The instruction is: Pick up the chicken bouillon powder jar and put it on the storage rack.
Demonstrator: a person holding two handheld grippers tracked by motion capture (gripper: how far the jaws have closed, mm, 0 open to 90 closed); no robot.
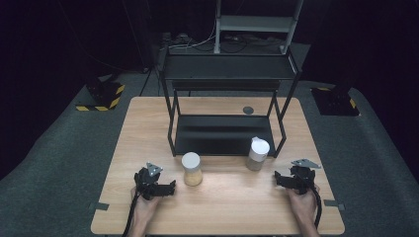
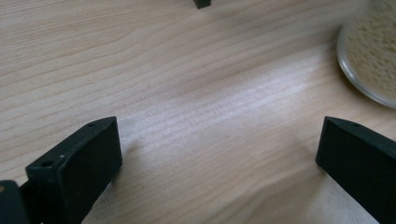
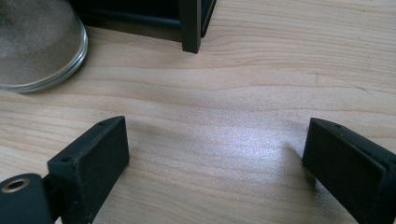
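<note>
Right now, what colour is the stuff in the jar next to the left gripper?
Pale yellowish-tan grains fill the jar; the high view shows it best.

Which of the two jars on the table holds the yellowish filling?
The left jar, beside the left tool; the right jar holds grey filling.

Two jars (image 1: 191, 168) (image 1: 257, 153), one black rack (image 1: 225, 79), one table (image 1: 148, 118), two claws (image 1: 170, 188) (image 1: 278, 177)

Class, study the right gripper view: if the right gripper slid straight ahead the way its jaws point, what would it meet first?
Probably the black metal shelf leg, straight ahead across bare wooden table. The right gripper is open; the clear glass jar sits off to one side, though depth is uncertain.
</note>
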